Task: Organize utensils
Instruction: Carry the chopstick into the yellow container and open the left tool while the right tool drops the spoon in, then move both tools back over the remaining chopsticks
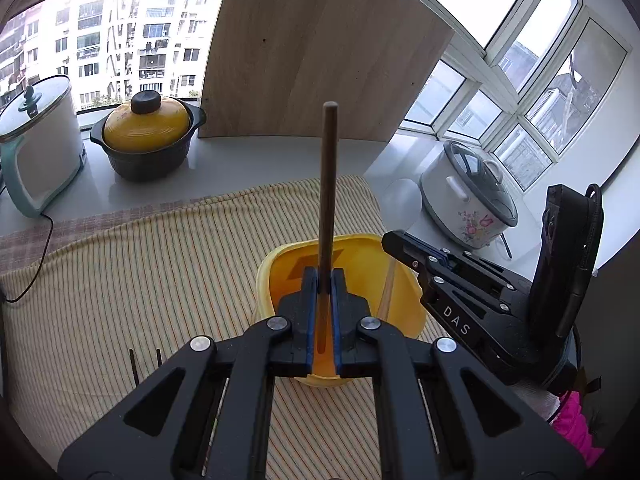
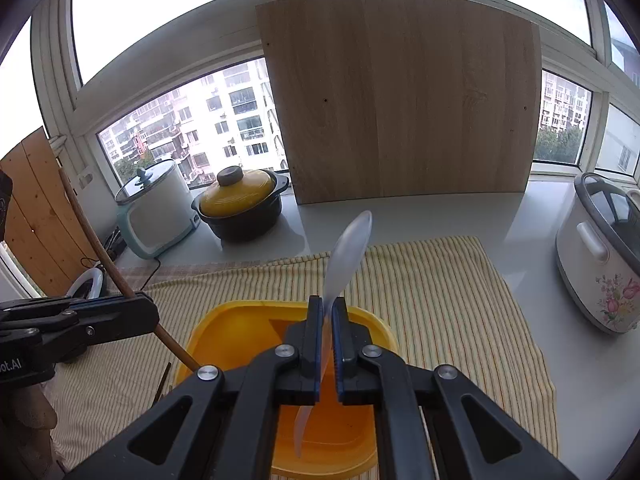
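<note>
I am squeezing a brown chopstick (image 1: 329,184) in my left gripper (image 1: 324,280) and a clear plastic spoon (image 2: 347,256) in my right gripper (image 2: 327,312), both standing tall, tips pointing down into the yellow tub (image 2: 248,328). My right gripper is hanging over the tub's middle, my left near its left rim, with open room inside.

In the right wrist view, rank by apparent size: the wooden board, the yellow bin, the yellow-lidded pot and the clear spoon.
1. wooden board
2. yellow bin, partly hidden behind the gripper and much nearer the camera
3. yellow-lidded pot
4. clear spoon, smallest
</note>
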A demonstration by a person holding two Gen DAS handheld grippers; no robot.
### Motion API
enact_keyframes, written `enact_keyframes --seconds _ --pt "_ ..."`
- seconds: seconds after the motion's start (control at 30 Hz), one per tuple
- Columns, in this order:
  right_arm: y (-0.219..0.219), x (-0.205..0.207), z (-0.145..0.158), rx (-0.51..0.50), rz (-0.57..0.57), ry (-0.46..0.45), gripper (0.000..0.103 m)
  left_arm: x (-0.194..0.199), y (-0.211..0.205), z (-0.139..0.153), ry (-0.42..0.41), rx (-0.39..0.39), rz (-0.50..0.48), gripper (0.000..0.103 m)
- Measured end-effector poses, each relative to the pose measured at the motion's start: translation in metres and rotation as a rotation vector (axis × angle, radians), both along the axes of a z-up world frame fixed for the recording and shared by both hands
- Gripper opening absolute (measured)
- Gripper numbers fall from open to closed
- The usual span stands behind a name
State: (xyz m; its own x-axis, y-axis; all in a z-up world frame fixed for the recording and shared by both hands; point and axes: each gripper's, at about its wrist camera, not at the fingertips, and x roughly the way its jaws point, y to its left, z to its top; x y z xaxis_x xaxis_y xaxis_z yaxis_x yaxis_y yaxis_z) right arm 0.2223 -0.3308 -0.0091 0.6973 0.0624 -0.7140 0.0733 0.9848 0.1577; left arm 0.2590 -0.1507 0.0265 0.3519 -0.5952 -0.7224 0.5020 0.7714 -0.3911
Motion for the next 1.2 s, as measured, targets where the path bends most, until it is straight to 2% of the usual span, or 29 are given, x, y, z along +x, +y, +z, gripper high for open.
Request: enact_keyframes --seconds 0.2,0.27,0.3,0.33,0.37,0.4,0.43,0.83,0.9,1.07,1.2 --pt "-0.003 -0.008 -0.005 0.007 -0.002 0.013 0.003 -0.005 -0.002 -0.009 0.017 0.025 -0.017 0.004" --pt "-0.003 -0.010 -0.004 0.000 0.003 0.012 0.005 -0.008 -0.001 -0.009 0.018 0.026 -0.026 0.004" --pt "-0.002 -0.010 -0.004 -0.005 0.006 0.013 0.010 -0.009 0.000 -0.009 0.019 0.030 -0.028 0.004" --pt "-0.001 -0.011 -0.003 -0.008 0.006 0.010 0.015 -0.010 0.000 -0.009 0.018 0.033 -0.026 0.008" --pt "-0.001 -0.012 -0.002 -0.011 0.006 0.006 0.025 -0.011 0.001 -0.007 0.015 0.036 -0.026 0.013" --pt "0.000 -0.014 0.000 -0.014 0.003 0.002 0.028 -0.012 0.002 -0.006 0.011 0.038 -0.024 0.027" --pt "0.000 -0.015 0.001 -0.014 0.001 0.001 0.028 -0.014 0.004 -0.005 0.007 0.037 -0.020 0.035" --pt "0.005 -0.037 0.009 0.025 0.009 -0.009 0.033 -0.024 0.044 0.006 -0.042 0.032 0.028 0.035" --pt "0.009 -0.044 0.012 0.034 0.021 -0.013 0.043 -0.025 0.058 0.005 -0.041 0.030 0.047 0.035" --pt "0.029 -0.062 0.017 0.037 0.080 -0.026 0.046 -0.027 0.094 -0.007 -0.045 0.077 0.105 0.035" --pt "0.055 -0.073 0.013 0.040 0.154 -0.004 0.046 -0.028 0.124 -0.030 -0.004 0.107 0.146 0.035"
